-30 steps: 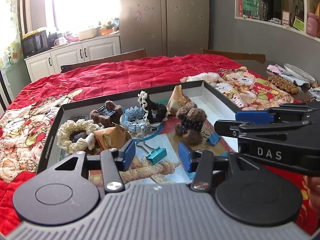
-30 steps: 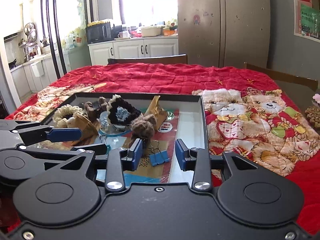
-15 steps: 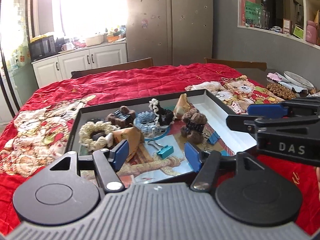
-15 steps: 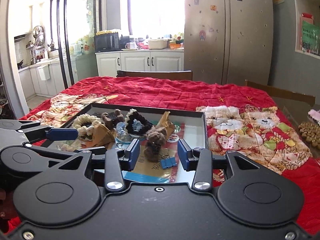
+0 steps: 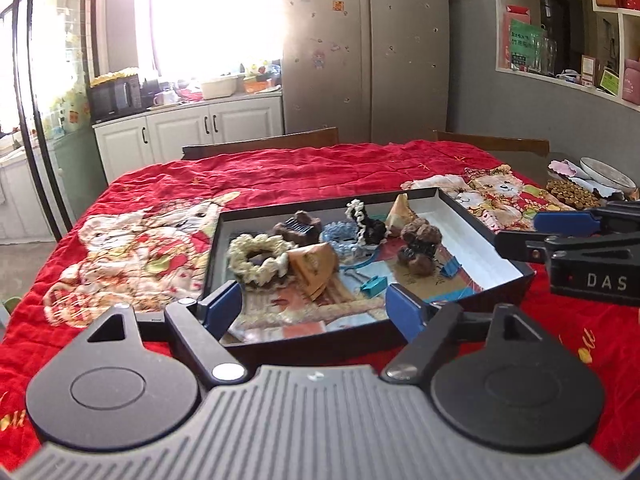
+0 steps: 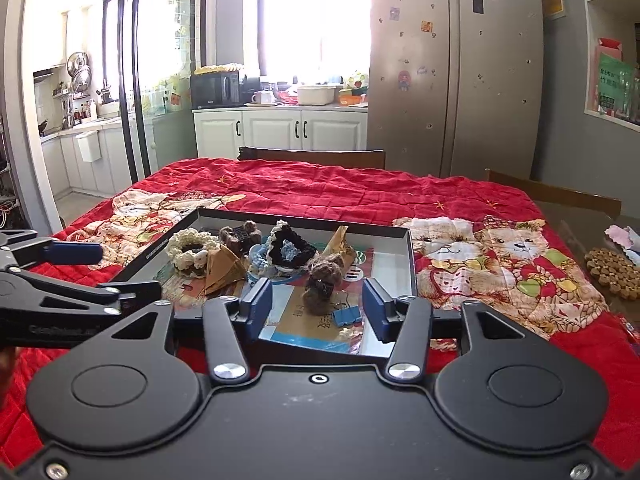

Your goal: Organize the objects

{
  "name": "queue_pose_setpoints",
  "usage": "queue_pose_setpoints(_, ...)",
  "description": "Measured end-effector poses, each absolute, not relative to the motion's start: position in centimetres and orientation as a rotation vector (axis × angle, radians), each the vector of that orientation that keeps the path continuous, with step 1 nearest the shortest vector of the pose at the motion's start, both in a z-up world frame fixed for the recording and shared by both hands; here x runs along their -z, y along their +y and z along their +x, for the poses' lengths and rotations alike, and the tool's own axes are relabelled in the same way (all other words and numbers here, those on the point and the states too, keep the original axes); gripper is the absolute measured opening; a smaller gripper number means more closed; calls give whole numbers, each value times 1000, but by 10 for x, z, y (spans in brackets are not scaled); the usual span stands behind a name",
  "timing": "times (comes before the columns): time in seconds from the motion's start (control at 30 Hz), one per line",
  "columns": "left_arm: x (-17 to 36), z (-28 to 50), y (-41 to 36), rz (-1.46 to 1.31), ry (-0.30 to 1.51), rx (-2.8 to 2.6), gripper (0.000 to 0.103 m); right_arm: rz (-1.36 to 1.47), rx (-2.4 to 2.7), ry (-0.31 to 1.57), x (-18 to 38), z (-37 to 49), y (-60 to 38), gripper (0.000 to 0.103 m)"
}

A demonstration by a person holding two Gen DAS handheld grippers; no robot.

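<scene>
Both grippers hang short of the tray (image 5: 484,232), nothing between the pads. My left gripper (image 5: 316,314) and right gripper (image 6: 318,312) have jaws apart, just been widening. Scrunchies, hair claws and the blue clip (image 6: 347,316) all lie inside the tray on the red quilt (image 5: 280,176).

One tray (image 5: 486,236) of small accessories on a red quilt (image 5: 280,172).
It holds three crocheted scrunchies (cream (image 5: 260,258), blue (image 5: 340,238), black (image 5: 366,222)), two brown fuzzy hair clips (image 5: 298,228), two binder clips (image 5: 373,283) and two tan paper packets (image 5: 314,266).
</scene>
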State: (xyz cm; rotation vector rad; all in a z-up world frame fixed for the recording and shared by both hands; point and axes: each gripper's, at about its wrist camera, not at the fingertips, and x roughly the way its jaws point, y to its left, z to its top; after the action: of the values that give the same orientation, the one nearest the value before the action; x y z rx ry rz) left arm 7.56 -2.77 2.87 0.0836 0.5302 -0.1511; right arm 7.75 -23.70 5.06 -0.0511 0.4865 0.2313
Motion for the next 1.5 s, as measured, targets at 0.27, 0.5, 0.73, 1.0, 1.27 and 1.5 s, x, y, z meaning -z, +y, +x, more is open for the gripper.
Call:
queue_pose_setpoints(0.27, -28, 56, -8, 42, 557, 120, 91, -68, -212, 491, -53, 57, -236, 62)
queue_pose_setpoints(0.5, -28, 37, 0, 36, 566, 114, 96, -49, -199, 506, -51, 37, -235, 73)
queue_pose_setpoints(0.73, -26, 24, 0, 34, 554, 111, 102, -49, -175, 527, -44, 22, -235, 79)
queue_pose_setpoints(1.0, -21, 16, -5, 32, 564, 111, 103, -12, -158, 555, -34, 15, -239, 82)
queue_pose_setpoints(1.27, -11, 14, -4, 13, 581, 97, 103, 9, -153, 580, -25, 14, -241, 83)
queue_pose_setpoints(1.5, -4, 10, -8, 20, 594, 101, 103, 21, -154, 600, -18, 11, -239, 83)
